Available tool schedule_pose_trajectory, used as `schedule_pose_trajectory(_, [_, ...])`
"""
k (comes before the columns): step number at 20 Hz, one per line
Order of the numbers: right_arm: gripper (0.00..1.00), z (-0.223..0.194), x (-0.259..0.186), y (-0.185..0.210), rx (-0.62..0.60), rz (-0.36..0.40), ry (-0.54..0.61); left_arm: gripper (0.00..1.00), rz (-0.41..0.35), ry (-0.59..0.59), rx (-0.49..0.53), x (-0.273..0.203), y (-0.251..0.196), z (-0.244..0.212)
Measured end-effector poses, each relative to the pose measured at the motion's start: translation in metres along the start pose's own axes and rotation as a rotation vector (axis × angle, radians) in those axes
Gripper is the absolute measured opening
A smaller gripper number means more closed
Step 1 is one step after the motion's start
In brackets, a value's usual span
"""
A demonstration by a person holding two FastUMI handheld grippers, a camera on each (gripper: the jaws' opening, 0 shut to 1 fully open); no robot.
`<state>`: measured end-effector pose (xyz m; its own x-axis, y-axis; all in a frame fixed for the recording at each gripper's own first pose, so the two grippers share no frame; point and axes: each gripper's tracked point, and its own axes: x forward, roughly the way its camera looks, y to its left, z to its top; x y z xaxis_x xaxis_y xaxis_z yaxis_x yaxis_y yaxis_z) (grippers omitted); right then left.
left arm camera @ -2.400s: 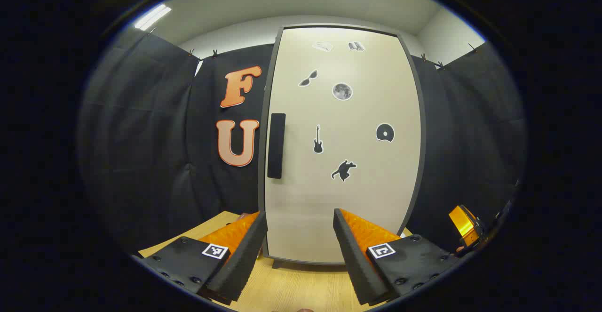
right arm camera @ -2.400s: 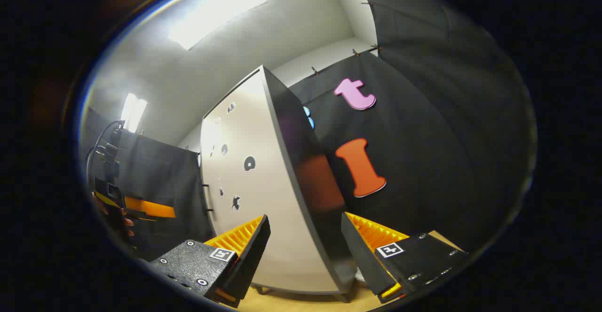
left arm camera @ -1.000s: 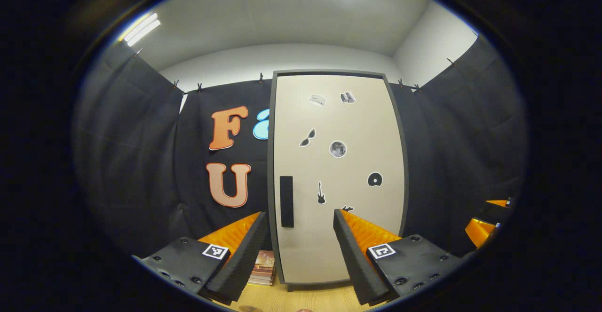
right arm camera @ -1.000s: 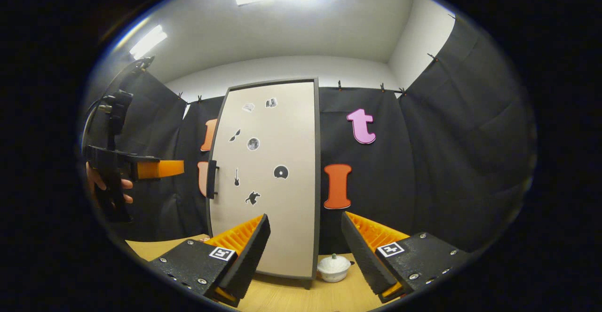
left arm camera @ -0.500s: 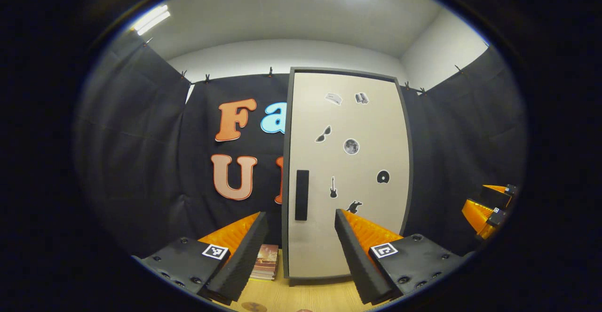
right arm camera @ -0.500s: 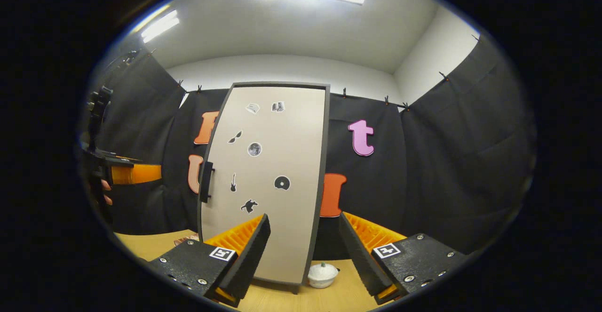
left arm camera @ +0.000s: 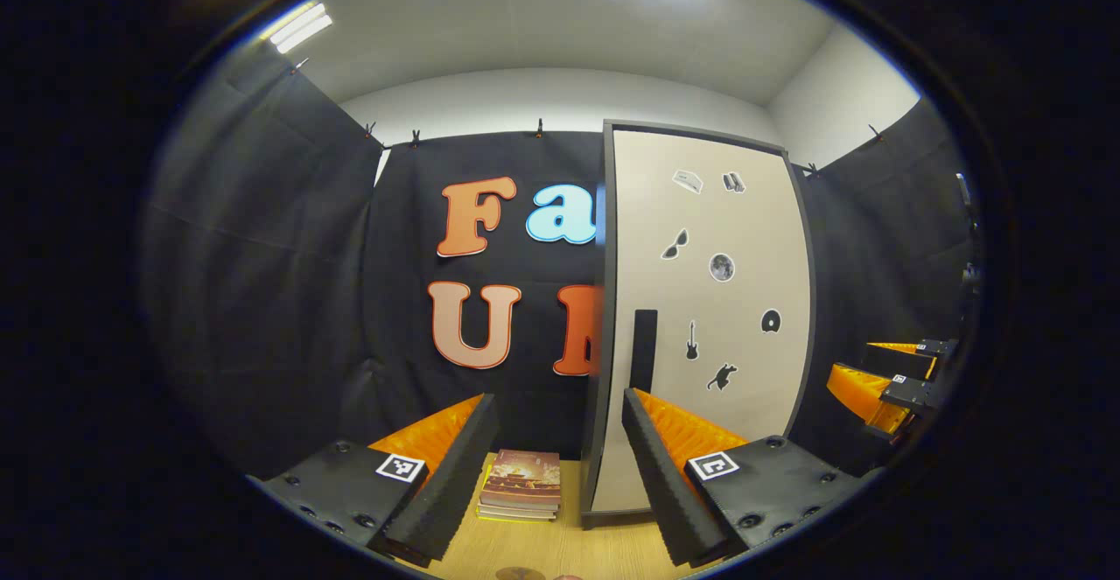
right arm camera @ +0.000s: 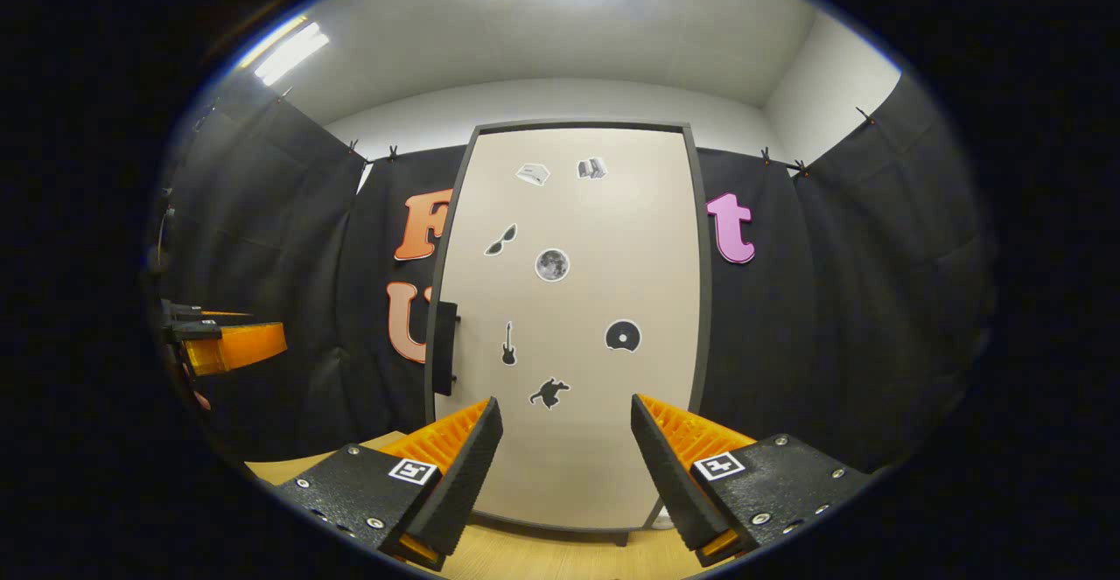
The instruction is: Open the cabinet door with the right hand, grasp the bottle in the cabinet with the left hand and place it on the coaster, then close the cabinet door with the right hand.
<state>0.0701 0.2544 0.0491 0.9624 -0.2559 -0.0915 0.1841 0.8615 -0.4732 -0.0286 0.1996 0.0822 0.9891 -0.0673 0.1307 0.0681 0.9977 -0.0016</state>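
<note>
The tall cabinet (left arm camera: 709,317) stands on the wooden table with its cream, sticker-covered door (right arm camera: 569,317) closed, hiding what is inside. Its black handle (right arm camera: 444,348) is on the door's left edge. My right gripper (right arm camera: 564,475) faces the door squarely, open and empty, a short way in front of it. My left gripper (left arm camera: 560,475) is open and empty too, aimed just left of the cabinet, level with the handle (left arm camera: 645,348). A thin round brown rim (left arm camera: 516,573), possibly the coaster, peeks in at the bottom of the left gripper view.
A stack of books (left arm camera: 521,484) lies on the table (left arm camera: 560,545) left of the cabinet. The other gripper (left arm camera: 884,383) hangs at the far right of the left gripper view, and the left one (right arm camera: 227,344) at the far left of the right gripper view.
The left gripper view has swung left, so the cabinet sits right of centre and the books show. The right gripper has turned to face the door head-on. Both stay open.
</note>
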Motion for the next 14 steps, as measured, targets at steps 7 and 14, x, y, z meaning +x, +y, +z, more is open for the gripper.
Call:
schedule_pose_trajectory(7, [0.91, 0.000, 0.062, 0.076, 0.042, 0.060, 0.058, 0.94, 0.007, 0.011, 0.026, 0.008, 0.052, -0.010])
schedule_pose_trajectory(14, [0.92, -0.005, 0.132, 0.128, 0.062, 0.099, 0.135, 0.94, 0.041, 0.037, 0.003, 0.012, 0.086, -0.029])
